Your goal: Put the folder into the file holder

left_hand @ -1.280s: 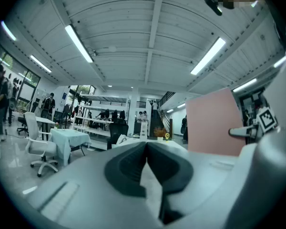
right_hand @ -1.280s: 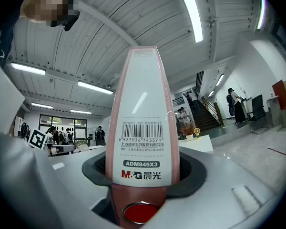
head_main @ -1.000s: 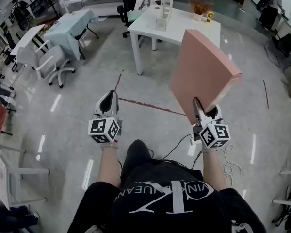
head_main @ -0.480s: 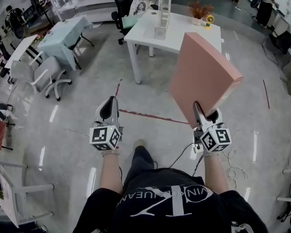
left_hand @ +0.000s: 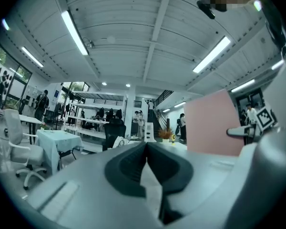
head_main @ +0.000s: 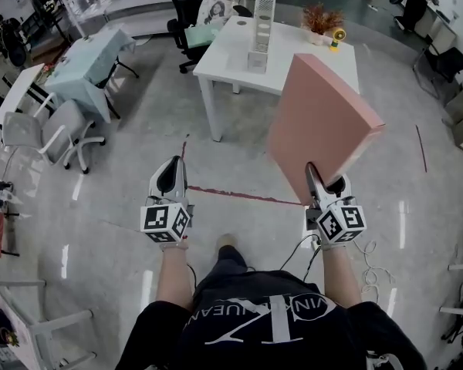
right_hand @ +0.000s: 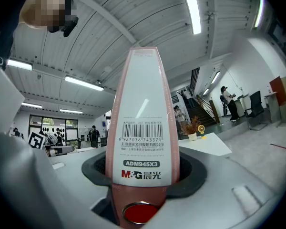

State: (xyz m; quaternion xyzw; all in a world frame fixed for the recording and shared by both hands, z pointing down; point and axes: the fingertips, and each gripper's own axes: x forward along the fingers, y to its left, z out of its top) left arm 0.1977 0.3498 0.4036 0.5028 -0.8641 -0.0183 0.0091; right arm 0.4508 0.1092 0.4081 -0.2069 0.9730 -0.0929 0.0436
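Right gripper [head_main: 324,182] clamps the pink folder [head_main: 320,122] by its spine, well short of the file holder [head_main: 260,21] on the worktop [head_main: 301,60]; left gripper [head_main: 170,172] is closed, empty. Hold firmly and line the folder up before lowering
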